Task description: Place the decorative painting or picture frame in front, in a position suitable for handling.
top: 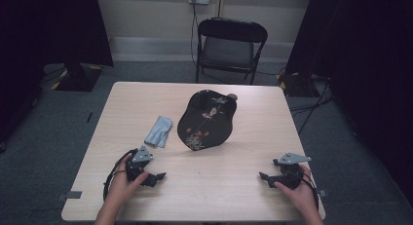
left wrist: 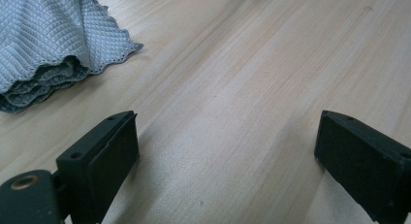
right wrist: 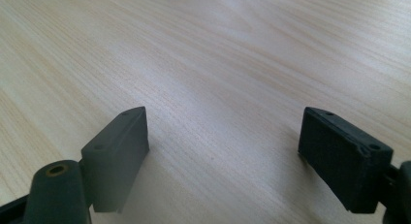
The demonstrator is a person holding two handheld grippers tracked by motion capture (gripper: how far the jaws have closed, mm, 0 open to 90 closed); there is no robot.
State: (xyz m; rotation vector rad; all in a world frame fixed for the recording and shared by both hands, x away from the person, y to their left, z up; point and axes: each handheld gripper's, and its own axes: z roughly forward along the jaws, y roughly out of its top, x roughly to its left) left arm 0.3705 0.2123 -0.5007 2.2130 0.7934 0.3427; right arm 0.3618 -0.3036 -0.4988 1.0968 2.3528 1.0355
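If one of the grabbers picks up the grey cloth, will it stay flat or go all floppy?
Probably floppy. The grey cloth already lies crumpled in soft folds on the table, so it would likely sag and hang from the jaws. It looks thin and light, and its waffle texture probably grips well, so it shouldn't slip easily.

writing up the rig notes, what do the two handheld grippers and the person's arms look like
Both are black. The left gripper and right gripper each carry a grey three-cornered plate on top and trail a looping black cable. In the gripper views each has two blocky black jaws with flat pads, small screw holes, and a brass-ringed hole at the base. No sleeves show on the forearms.
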